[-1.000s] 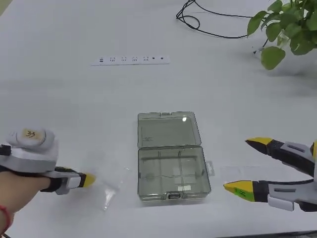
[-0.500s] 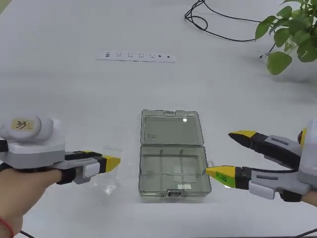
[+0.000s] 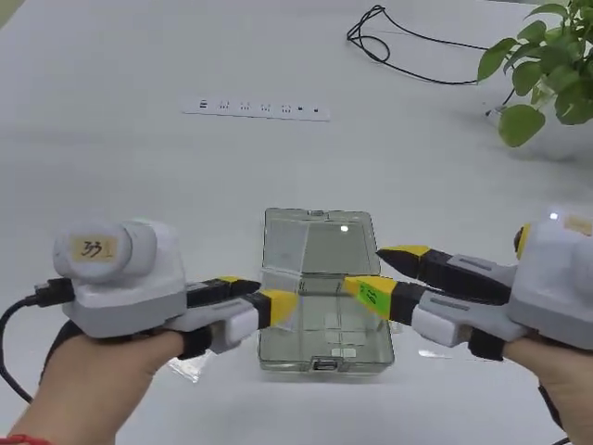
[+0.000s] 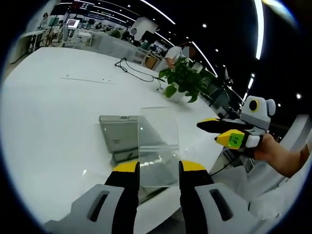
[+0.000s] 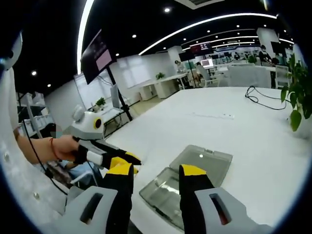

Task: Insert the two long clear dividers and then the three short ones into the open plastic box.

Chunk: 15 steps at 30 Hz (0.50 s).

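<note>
Centrally, in the head view, the open plastic box (image 3: 324,320) lies on the white desk (image 3: 130,195), with its lid (image 3: 320,243) folded flat on the far side of the base. Faint partition lines show inside the base; whether they are fitted dividers cannot be told.

The left hand-held gripper (image 4: 160,168) has its jaws pinched on the lower edge of a clear divider (image 4: 158,139). The sheet stands upright between the jaws and is held over the left side of the box.

The right hand-held gripper (image 3: 383,270) has its jaws spread with nothing between them. Its yellow tips hang over the right side of the box and point towards the left hand-held gripper, near it but apart.

Some clear plastic pieces (image 3: 190,366) lie on the desk just left of the box, partly hidden by the person's left hand (image 3: 102,371).

Farther back on the desk are a white power strip (image 3: 255,108), a looped black cable (image 3: 398,46) and, at the far right, a leafy green plant (image 3: 547,65).
</note>
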Each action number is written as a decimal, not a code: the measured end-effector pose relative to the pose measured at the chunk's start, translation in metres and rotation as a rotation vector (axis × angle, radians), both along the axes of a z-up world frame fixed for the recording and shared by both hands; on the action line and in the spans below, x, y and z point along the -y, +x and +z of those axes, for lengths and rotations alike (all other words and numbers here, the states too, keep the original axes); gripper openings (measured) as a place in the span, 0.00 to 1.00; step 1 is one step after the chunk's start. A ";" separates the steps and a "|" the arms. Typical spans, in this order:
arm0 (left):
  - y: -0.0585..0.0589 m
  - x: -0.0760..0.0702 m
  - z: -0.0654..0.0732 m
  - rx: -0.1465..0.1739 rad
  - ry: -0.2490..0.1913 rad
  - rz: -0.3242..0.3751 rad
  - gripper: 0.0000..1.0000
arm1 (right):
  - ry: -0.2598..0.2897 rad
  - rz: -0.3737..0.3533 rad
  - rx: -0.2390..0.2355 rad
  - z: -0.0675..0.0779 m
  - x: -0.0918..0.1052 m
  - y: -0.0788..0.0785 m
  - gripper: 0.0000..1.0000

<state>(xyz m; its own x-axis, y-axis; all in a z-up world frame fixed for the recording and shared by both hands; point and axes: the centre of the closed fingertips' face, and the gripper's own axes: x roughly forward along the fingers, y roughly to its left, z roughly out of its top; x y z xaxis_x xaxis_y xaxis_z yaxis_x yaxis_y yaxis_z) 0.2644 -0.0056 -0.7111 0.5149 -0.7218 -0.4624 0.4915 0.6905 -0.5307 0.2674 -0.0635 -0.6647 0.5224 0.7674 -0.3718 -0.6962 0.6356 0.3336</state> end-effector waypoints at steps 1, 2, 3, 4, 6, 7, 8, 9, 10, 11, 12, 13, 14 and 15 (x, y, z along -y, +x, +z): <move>0.001 0.002 0.000 0.005 -0.003 -0.001 0.30 | 0.006 -0.004 -0.007 0.000 -0.002 0.000 0.35; 0.001 0.006 0.002 0.011 -0.008 -0.008 0.30 | 0.007 -0.009 -0.009 -0.001 -0.004 -0.001 0.33; 0.001 0.010 0.003 0.016 -0.010 -0.012 0.30 | 0.008 -0.013 -0.011 -0.001 -0.005 -0.001 0.31; 0.001 0.013 0.004 0.019 -0.012 -0.016 0.30 | 0.010 -0.019 -0.018 -0.003 -0.005 0.000 0.30; 0.000 0.020 0.006 0.030 -0.011 -0.030 0.30 | 0.013 -0.027 -0.031 -0.005 -0.005 0.000 0.28; 0.000 0.022 0.007 0.034 -0.010 -0.035 0.30 | 0.017 -0.032 -0.038 -0.005 -0.006 0.001 0.27; -0.001 0.026 0.007 0.037 -0.009 -0.045 0.30 | 0.018 -0.037 -0.046 -0.007 -0.007 0.001 0.25; -0.002 0.028 0.007 0.040 -0.007 -0.054 0.30 | 0.017 -0.041 -0.050 -0.007 -0.007 0.001 0.24; -0.003 0.031 0.008 0.045 -0.007 -0.058 0.30 | 0.019 -0.045 -0.053 -0.008 -0.007 0.002 0.23; -0.003 0.033 0.009 0.048 -0.006 -0.061 0.30 | 0.019 -0.046 -0.058 -0.009 -0.008 0.002 0.21; -0.003 0.035 0.010 0.054 -0.002 -0.067 0.30 | 0.014 -0.049 -0.065 -0.011 -0.008 0.002 0.20; -0.003 0.036 0.010 0.057 -0.001 -0.068 0.30 | 0.008 -0.054 -0.065 -0.012 -0.008 0.002 0.18; -0.003 0.036 0.011 0.061 0.002 -0.069 0.30 | 0.008 -0.057 -0.068 -0.013 -0.008 0.002 0.17; -0.003 0.037 0.010 0.065 0.008 -0.074 0.30 | 0.006 -0.064 -0.075 -0.015 -0.007 0.002 0.17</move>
